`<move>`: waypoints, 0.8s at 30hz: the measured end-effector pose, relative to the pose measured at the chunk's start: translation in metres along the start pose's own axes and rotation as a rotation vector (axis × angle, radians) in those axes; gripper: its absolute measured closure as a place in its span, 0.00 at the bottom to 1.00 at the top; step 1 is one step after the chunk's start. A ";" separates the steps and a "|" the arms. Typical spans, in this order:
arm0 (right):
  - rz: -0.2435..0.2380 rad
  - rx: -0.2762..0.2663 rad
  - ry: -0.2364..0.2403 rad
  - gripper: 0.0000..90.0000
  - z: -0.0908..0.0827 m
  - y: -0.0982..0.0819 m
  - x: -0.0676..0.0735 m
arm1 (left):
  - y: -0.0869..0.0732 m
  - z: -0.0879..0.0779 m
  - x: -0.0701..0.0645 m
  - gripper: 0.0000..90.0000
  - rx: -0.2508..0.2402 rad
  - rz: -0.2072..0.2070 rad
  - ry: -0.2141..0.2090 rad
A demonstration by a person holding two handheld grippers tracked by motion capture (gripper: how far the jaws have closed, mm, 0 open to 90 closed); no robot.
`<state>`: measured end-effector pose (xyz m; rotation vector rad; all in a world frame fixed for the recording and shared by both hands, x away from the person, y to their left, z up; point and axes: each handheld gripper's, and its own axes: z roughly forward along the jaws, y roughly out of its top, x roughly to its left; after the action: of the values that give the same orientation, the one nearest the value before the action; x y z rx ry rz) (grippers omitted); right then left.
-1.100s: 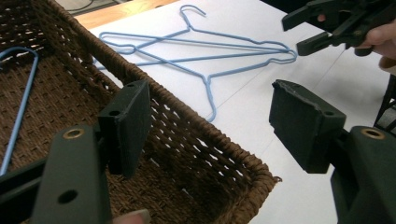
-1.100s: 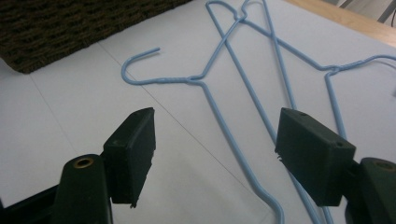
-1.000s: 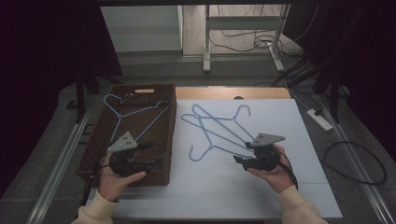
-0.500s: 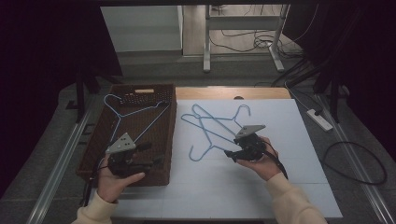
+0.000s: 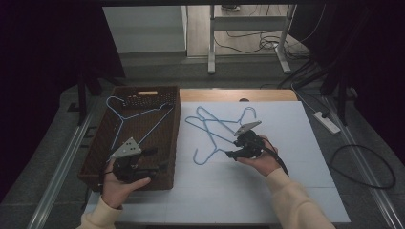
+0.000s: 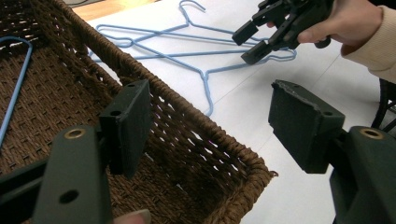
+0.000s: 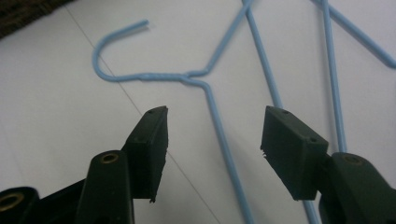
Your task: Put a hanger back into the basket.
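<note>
Blue wire hangers [image 5: 217, 130] on the white table [image 5: 296, 186], another hanger [image 5: 136, 114] in the basket [image 5: 98, 157].

Right gripper [image 7: 212, 135], jaws wide, straddles a hanger arm without touching; left gripper [image 6: 210, 126] gapes empty over the basket corner.

A white worktop [image 5: 286, 143] carries loose light-blue wire hangers [image 5: 215, 131], overlapping one another (how many, I cannot tell). At its left stands a brown wicker basket [image 5: 102, 143] with one more hanger [image 5: 125, 115] lying inside it. A wooden strip [image 5: 229, 95] runs along the worktop's far edge. On the floor at right lie a white power strip [image 5: 327, 122] and black cables [image 5: 363, 167]. Metal table legs [image 5: 210, 38] stand beyond.
</note>
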<state>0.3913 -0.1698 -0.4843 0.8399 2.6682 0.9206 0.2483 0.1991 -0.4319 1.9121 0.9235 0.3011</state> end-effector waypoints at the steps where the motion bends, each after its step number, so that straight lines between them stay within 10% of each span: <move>1: 0.009 0.016 0.003 0.50 0.001 -0.001 -0.004 | 0.000 0.000 0.000 0.34 0.002 0.001 0.001; 15: 0.032 0.145 0.026 0.61 0.005 -0.013 -0.021 | -0.001 0.003 0.000 0.34 0.012 0.001 -0.003; 24: -0.061 0.262 0.045 0.65 0.013 -0.009 -0.026 | -0.002 0.003 0.000 0.34 0.014 0.003 -0.004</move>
<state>0.4131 -0.1847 -0.5000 0.7910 2.8782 0.5911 0.2493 0.1974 -0.4352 1.9262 0.9226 0.2937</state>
